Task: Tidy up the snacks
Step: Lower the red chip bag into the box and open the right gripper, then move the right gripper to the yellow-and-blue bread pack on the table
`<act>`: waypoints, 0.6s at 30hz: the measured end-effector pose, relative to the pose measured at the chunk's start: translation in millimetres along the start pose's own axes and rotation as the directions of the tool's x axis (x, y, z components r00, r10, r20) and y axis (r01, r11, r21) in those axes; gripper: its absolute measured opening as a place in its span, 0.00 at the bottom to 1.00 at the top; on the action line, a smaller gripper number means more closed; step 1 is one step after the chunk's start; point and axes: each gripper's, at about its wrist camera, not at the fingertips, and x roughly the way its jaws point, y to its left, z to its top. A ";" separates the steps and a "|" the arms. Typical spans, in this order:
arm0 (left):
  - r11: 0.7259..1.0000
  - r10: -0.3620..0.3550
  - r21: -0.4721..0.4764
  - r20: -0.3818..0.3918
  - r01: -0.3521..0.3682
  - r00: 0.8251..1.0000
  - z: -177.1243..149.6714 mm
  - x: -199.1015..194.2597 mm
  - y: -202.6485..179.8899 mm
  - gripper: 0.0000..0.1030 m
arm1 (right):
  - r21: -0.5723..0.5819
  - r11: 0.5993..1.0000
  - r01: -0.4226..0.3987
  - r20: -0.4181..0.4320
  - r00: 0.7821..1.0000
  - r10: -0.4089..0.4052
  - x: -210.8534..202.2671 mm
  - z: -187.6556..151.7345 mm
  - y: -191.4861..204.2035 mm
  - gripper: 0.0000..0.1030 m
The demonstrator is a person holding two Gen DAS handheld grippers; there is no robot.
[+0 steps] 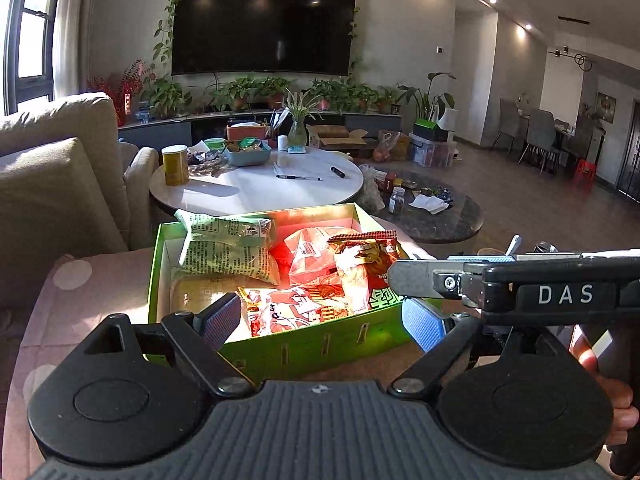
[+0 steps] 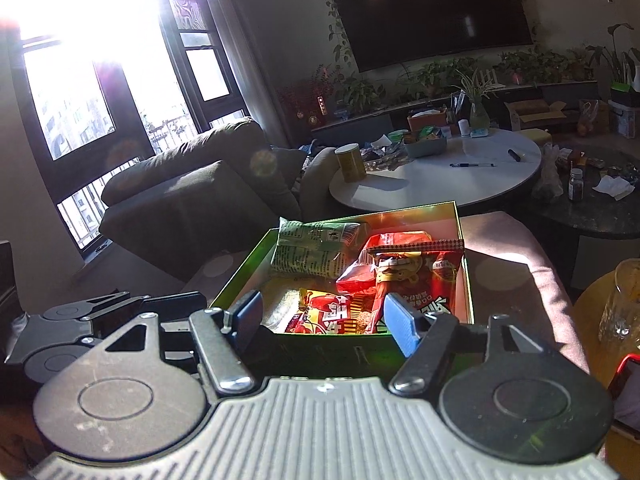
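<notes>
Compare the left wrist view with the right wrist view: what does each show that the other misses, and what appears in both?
Only the left wrist view shows the dining chairs far right and the right gripper's body marked DAS. Only the right wrist view shows the bright windows, a glass jug and the left gripper's linkage. Both show the green box holding a green snack bag and red snack bags, the white round table and the TV.
</notes>
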 end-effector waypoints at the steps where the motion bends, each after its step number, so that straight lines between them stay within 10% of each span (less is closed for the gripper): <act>1: 1.000 0.002 -0.001 0.003 -0.002 1.000 -1.2 -3.6 0.3 0.84 | 0.001 1.000 -0.003 0.000 1.000 0.003 -1.9 -0.6 2.0 0.56; 18: 0.993 0.087 -0.082 0.018 -0.086 0.996 -34.9 -64.0 24.7 0.88 | 0.009 0.999 -0.032 -0.023 0.999 0.032 -24.2 -28.2 42.6 0.57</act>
